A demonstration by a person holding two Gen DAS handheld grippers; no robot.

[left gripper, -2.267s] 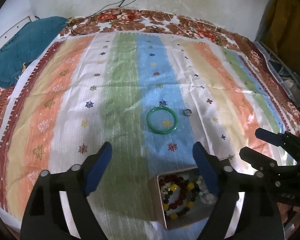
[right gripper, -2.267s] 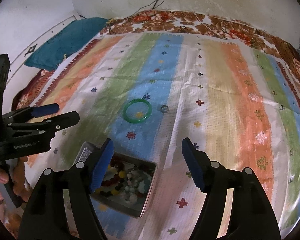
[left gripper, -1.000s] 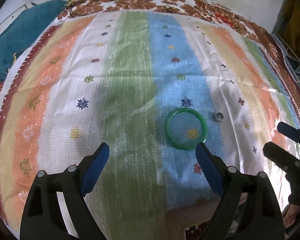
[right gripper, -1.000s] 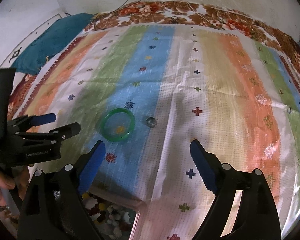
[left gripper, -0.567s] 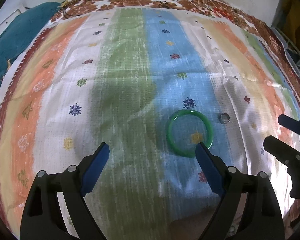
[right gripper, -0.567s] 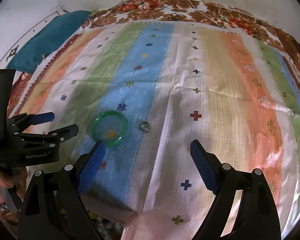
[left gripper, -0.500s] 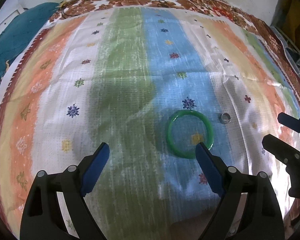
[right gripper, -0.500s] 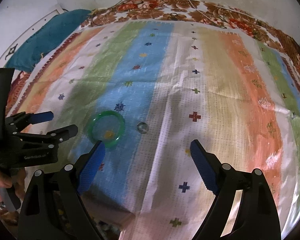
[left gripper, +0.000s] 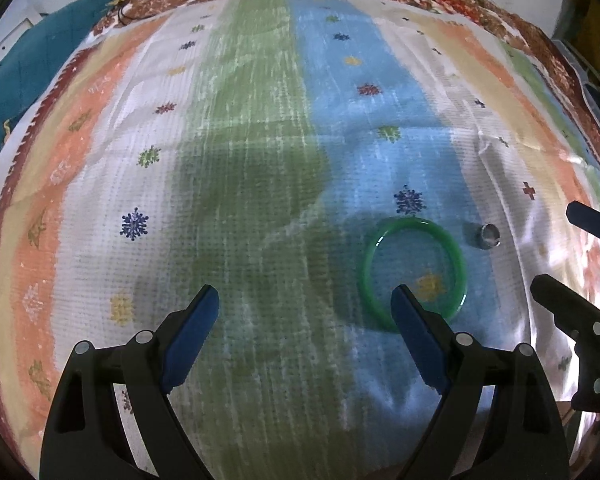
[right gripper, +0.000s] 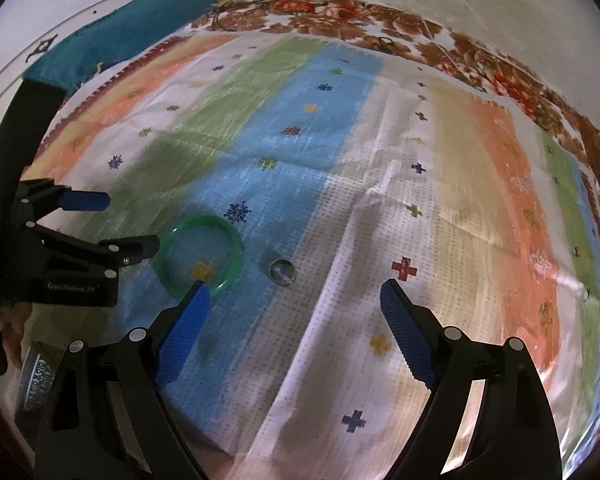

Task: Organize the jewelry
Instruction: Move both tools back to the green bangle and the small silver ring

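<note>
A green bangle (left gripper: 414,272) lies flat on the blue stripe of the striped cloth (left gripper: 260,160). A small silver ring (left gripper: 487,236) sits just to its right. My left gripper (left gripper: 304,304) is open and empty, its right finger over the bangle's near edge. In the right wrist view the bangle (right gripper: 200,254) and the ring (right gripper: 282,271) lie ahead of my right gripper (right gripper: 294,300), which is open and empty. The left gripper (right gripper: 112,228) shows there at the left, its near finger beside the bangle.
A teal cushion (right gripper: 112,40) lies at the far left corner. A floral sheet (right gripper: 380,16) borders the cloth by the wall. A metal tin's edge (right gripper: 36,372) shows at the lower left of the right wrist view.
Both grippers have moved forward toward the bangle and ring. The tin of beads has slipped out of the left wrist view. Both stay open.
</note>
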